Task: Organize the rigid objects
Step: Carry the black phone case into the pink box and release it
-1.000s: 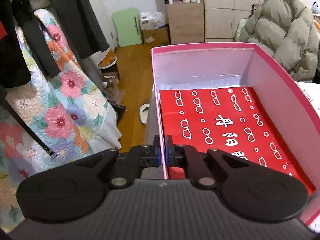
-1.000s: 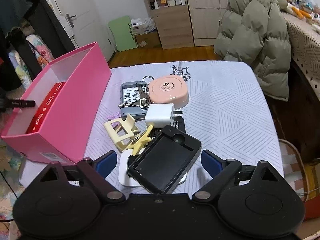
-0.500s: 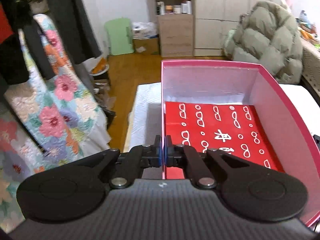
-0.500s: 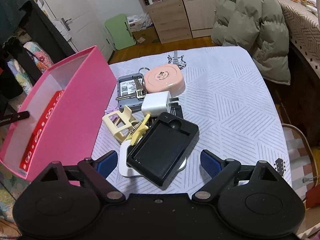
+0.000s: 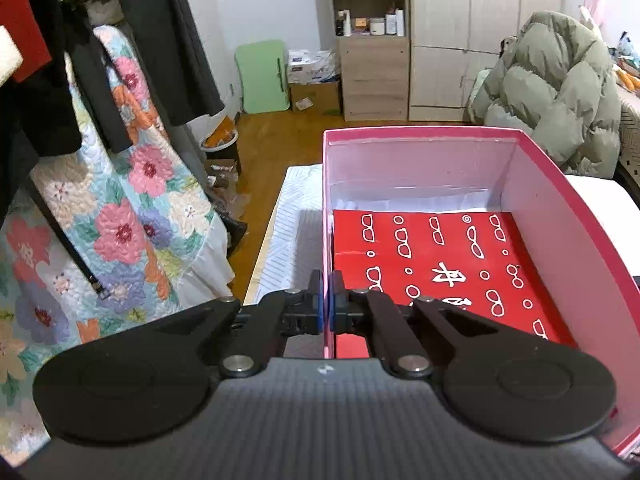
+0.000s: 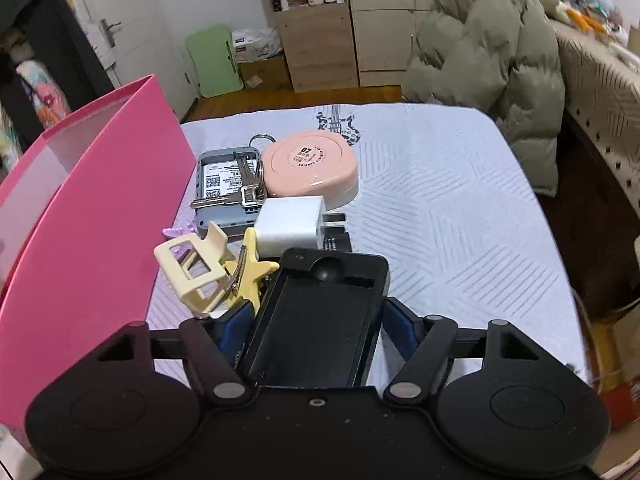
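Note:
My left gripper [image 5: 328, 304] is shut on the left wall of the open pink box [image 5: 420, 132], which holds a flat red printed packet [image 5: 440, 264]. In the right wrist view the box [image 6: 100, 240] stands at the left of the table. My right gripper [image 6: 318, 320] straddles a black rectangular case [image 6: 320, 332]. Its jaws are closing, and the blue pads [image 6: 400, 320] meet the case's long sides. Beyond lie a yellow star clip [image 6: 248, 268], a cream hair claw [image 6: 192, 268], a white charger [image 6: 288, 224], a grey device with keys [image 6: 224, 184] and a pink round compact [image 6: 312, 164].
The table's white patterned cloth [image 6: 440, 208] is bare to the right of the pile. A green puffer jacket [image 6: 488, 48] hangs past the far right corner. A floral quilt [image 5: 120, 220] and dark clothes hang left of the box, with wooden floor beyond.
The right gripper came down over the black case and its jaws narrowed onto it. The left gripper, still clamped on the box wall, shifted the box so that table cloth now shows beside it.

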The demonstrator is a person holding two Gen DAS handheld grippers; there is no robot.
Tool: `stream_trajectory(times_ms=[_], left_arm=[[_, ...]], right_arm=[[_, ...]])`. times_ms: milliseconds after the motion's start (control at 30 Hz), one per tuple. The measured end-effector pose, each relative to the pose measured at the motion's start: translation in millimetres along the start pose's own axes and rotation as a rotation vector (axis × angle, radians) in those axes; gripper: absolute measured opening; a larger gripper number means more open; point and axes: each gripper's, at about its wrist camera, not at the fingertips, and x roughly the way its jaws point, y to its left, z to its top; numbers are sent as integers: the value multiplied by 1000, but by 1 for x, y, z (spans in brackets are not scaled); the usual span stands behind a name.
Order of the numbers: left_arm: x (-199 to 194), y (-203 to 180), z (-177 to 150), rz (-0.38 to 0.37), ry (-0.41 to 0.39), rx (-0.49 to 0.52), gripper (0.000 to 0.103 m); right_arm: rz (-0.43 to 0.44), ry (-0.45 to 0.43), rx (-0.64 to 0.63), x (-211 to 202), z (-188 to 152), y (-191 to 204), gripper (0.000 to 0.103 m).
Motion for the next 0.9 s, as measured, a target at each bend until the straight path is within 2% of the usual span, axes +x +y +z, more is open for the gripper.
stream_trajectory(times_ms=[200, 367, 500, 700, 800, 900], left_arm=[[4, 16, -5, -71, -34, -54, 2], [4, 13, -7, -61, -42, -40, 1], [4, 11, -7, -48, -44, -30, 1], [4, 7, -7, -35, -45, -29, 1], [4, 5, -7, -21, -46, -18, 1], [5, 2, -8, -9, -35, -10, 2]], right_arm=[[56, 69, 30, 7, 7, -10, 75], [70, 61, 55, 5, 9, -13, 72], [59, -13, 35, -13, 10, -9, 72], [91, -131, 7, -55, 22, 2, 71], [146, -206, -40, -80, 37, 21, 71], [248, -251, -93, -100, 56, 45, 71]])
